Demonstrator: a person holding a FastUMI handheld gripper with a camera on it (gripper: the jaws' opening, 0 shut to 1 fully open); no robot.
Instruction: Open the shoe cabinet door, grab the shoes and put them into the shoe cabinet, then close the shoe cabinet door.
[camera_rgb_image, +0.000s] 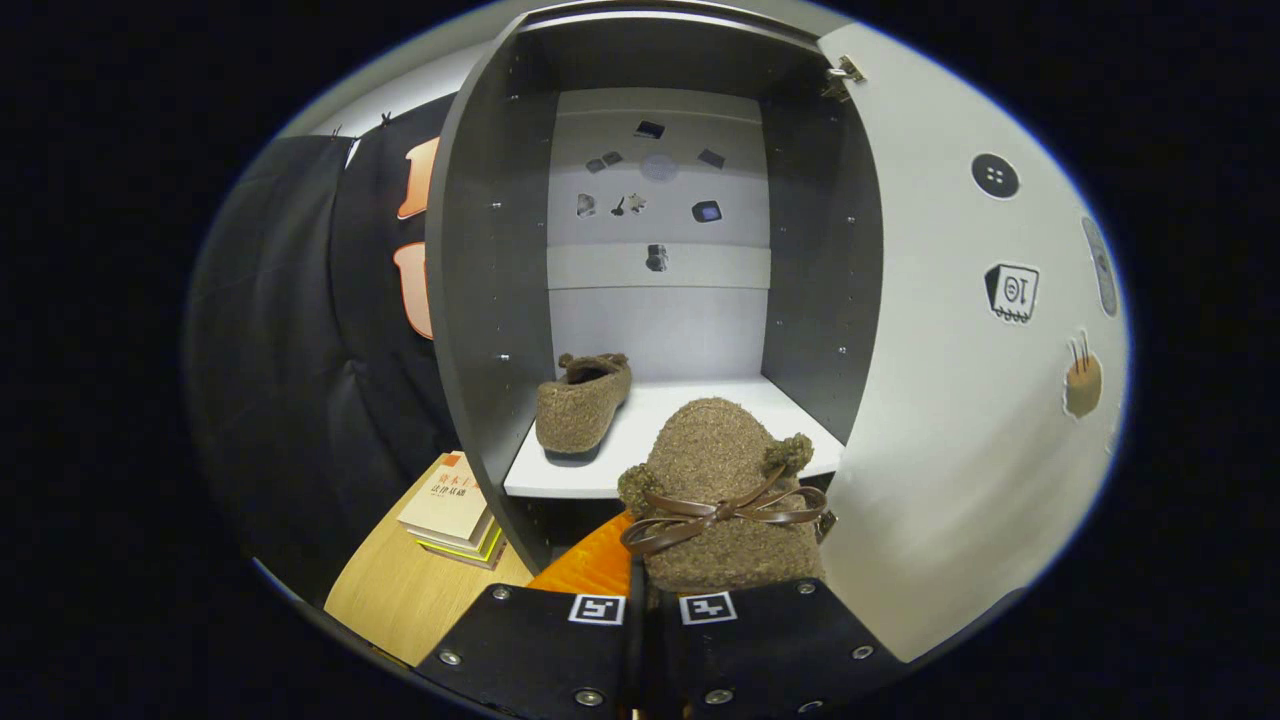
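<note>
The gripper (655, 600) sits nearest, its two finger blocks drawn almost together with only a thin slit between them, and the heel end of a shoe (715, 490) rises from that slit, so the fingers appear clamped on its rear edge, though the actual contact is hidden behind the blocks. This held shoe is a brown, nubbly, fleece-like slipper with a rounded toe; a thin, glossy brown bow (720, 515) is tied across its top, and a fuzzy pompom sits at each end of the bow. Its long axis runs straight away from the fingers, toe pointing forward into the cabinet, with the toe over the front part of the white shelf (660, 420). Whether the sole touches the shelf cannot be told. Just ahead of the fingers and left of the held shoe, a strip of orange surface (590, 565) shows. Farther left, a stack of books (455, 510) lies on a wooden floor panel (400, 590). The shoe cabinet (485, 300) has dark grey side walls and a pale back panel, and its white door (950, 400) stands swung open to the right, carrying small stickers. Deeper on the shelf, toward the left wall, rests the second slipper (582, 403), matching in brown fleece, lying with its long axis angled back and to the right.
</note>
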